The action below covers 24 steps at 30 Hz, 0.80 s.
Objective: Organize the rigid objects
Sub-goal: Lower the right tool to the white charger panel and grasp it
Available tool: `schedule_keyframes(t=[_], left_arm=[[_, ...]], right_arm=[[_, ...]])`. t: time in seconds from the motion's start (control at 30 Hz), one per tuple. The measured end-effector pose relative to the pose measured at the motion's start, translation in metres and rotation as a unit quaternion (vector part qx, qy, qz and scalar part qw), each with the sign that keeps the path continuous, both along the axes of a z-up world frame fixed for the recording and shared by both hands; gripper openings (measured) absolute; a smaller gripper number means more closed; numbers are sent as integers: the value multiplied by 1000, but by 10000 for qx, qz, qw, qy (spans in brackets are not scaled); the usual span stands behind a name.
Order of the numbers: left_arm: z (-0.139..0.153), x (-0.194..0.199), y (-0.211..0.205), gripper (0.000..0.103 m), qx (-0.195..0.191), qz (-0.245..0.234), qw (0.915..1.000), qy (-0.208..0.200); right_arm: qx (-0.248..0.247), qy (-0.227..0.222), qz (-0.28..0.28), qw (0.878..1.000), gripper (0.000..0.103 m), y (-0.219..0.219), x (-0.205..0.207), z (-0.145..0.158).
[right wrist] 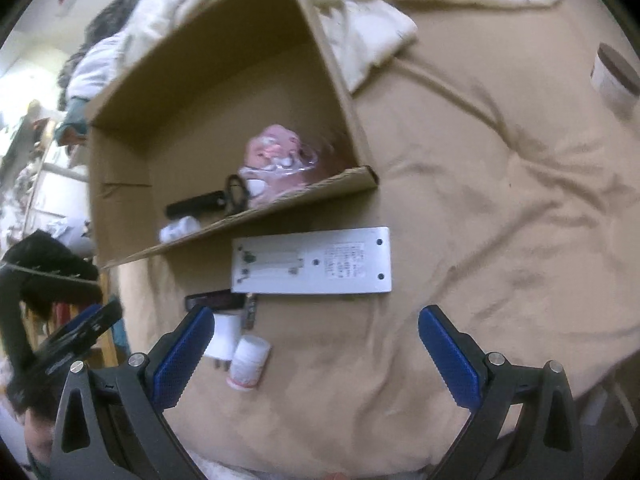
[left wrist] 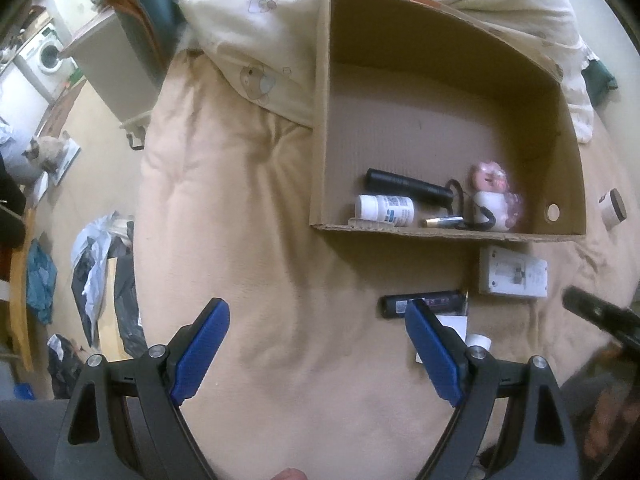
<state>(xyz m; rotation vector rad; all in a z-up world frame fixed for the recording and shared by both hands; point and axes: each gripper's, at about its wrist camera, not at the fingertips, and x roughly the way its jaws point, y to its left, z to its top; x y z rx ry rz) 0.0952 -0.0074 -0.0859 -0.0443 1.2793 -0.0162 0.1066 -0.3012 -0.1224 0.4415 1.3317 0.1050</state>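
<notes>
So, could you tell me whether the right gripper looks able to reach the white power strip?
Probably yes: the right gripper is open, and the white power strip lies flat just ahead on the blanket, uncovered.

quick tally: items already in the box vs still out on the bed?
In the cardboard box: 4 (black flashlight, white pill bottle, battery, pink toy)
On the bed: 5 (white power strip, black bar, white charger, small white bottle, brown-lidded jar)
Total: 9
</notes>
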Motion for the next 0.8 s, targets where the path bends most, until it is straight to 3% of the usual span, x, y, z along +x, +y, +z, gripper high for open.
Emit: schedule_keyframes(t=[0.23, 0.53, 0.8], left_arm=[[4, -1, 2, 88, -139, -15, 9999, 2], [0, 4, 2, 88, -109, 73, 9999, 60], [-3, 2, 1, 88, -78, -10, 9999, 109]], right_arm=[[42, 82, -380, 9992, 103, 3, 20, -8], [-375, 592, -156, 9974, 103, 9, 44, -40], [-584, 657, 82, 9961, 103, 23, 55, -58]])
